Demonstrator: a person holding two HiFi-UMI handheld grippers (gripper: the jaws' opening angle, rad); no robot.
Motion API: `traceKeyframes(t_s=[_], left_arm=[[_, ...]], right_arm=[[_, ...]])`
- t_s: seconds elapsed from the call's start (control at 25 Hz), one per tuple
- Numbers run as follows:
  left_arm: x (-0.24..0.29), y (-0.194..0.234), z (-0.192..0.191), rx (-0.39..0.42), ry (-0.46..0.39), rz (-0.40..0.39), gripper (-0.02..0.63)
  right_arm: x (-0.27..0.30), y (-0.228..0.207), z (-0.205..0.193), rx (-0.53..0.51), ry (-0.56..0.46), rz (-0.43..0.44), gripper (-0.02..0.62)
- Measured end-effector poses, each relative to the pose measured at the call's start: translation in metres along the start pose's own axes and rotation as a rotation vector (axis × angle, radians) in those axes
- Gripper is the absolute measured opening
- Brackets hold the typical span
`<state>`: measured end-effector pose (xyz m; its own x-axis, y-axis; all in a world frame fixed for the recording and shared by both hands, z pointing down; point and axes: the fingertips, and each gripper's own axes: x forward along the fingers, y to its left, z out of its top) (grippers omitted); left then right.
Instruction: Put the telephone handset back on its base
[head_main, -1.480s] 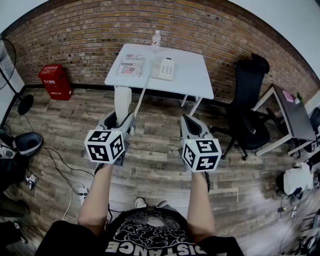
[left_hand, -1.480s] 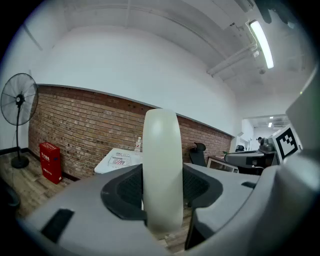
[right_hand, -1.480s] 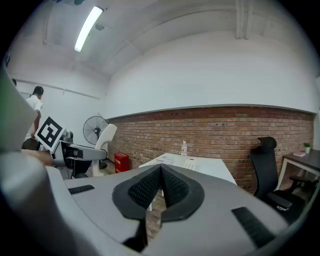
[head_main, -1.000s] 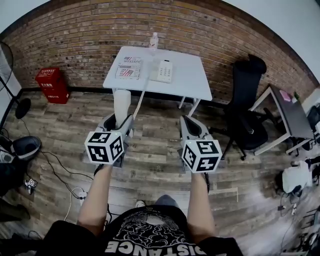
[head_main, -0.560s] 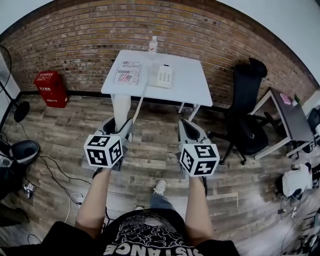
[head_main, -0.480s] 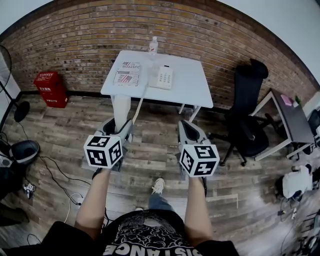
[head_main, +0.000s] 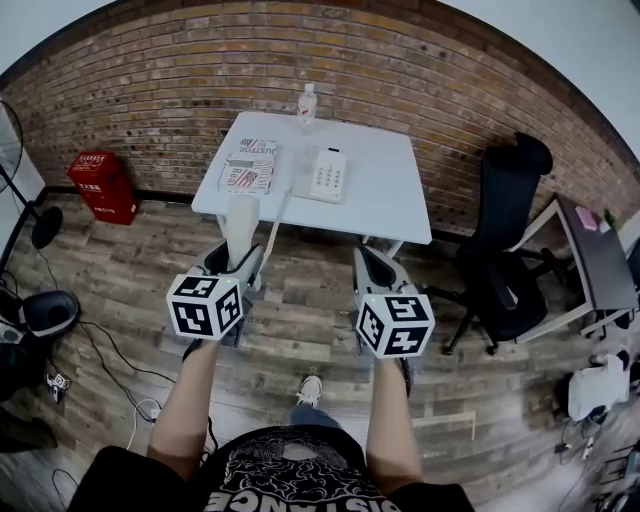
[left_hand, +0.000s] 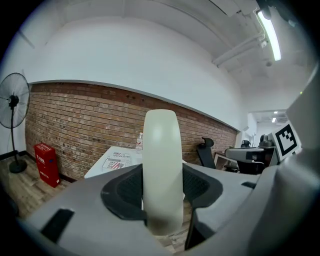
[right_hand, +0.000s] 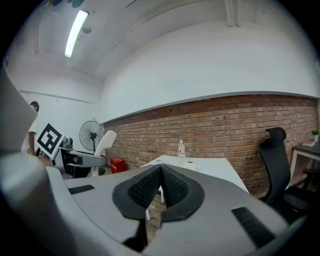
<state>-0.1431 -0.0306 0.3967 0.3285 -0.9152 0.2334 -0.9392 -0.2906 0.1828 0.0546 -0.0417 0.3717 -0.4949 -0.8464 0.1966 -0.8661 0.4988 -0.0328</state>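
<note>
Head view: left tongs clamped on cream handset, held upright over the wood floor, near the desk's front edge | base sits on desk, cord hangs toward handset | right tongs pressed together, nothing between.

No text reads clearly; the booklet print seems too small.

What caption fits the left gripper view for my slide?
Left gripper shut on the cream handset, facing the white table and brick wall.
</note>
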Motion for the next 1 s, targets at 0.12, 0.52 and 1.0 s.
traceKeyframes(t_s=[0.12,0.52,1.0], left_arm=[[0.029,-0.001,0.010,0.002,0.003,0.009,0.215],[0.101,-0.005,0.023,0.007,0.028,0.030,0.215],[0.164,-0.004,0.030,0.002,0.051,0.051,0.215]], right_arm=[[0.021,-0.022,0.006,0.004,0.003,0.010,0.000],[0.073,-0.080,0.012,0.024,0.010,0.037,0.000],[0.116,-0.124,0.015,0.017,0.018,0.068,0.000]])
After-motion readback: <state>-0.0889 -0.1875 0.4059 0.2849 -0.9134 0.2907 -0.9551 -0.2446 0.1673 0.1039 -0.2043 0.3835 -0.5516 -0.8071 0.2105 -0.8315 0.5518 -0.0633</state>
